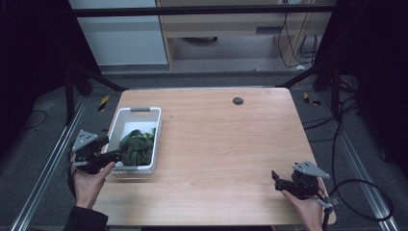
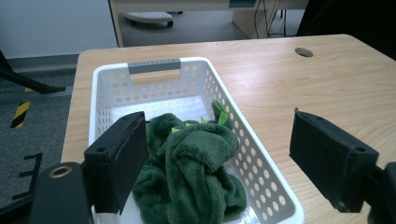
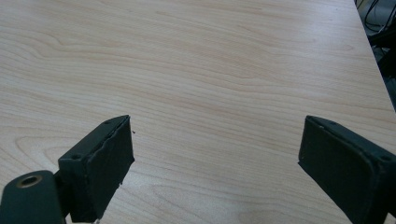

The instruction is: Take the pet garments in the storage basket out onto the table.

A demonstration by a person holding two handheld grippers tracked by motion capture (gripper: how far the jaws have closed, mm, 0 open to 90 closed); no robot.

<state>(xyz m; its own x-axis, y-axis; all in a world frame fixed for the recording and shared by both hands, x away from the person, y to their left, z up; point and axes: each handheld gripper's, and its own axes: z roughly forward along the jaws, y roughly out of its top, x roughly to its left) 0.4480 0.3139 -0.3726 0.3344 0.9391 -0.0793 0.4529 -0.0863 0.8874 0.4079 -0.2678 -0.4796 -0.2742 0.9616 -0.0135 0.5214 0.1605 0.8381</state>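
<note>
Two jaws of the left hand-held gripper (image 2: pixel 210 163) stand wide apart at the near end of the white basket (image 2: pixel 154 65), around a crumpled green cloth (image 2: pixel 196 172) inside it without gripping it. Judging by this, the grasp is about to begin; next, lower and close on the cloth. Right hand-held gripper (image 3: pixel 215 163) hovers wide, empty, over bare bench (image 3: pixel 210 60).

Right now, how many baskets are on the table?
1. The white basket sits near the table's left edge, by the left gripper, with a green plush cloth inside. No others show.
</note>
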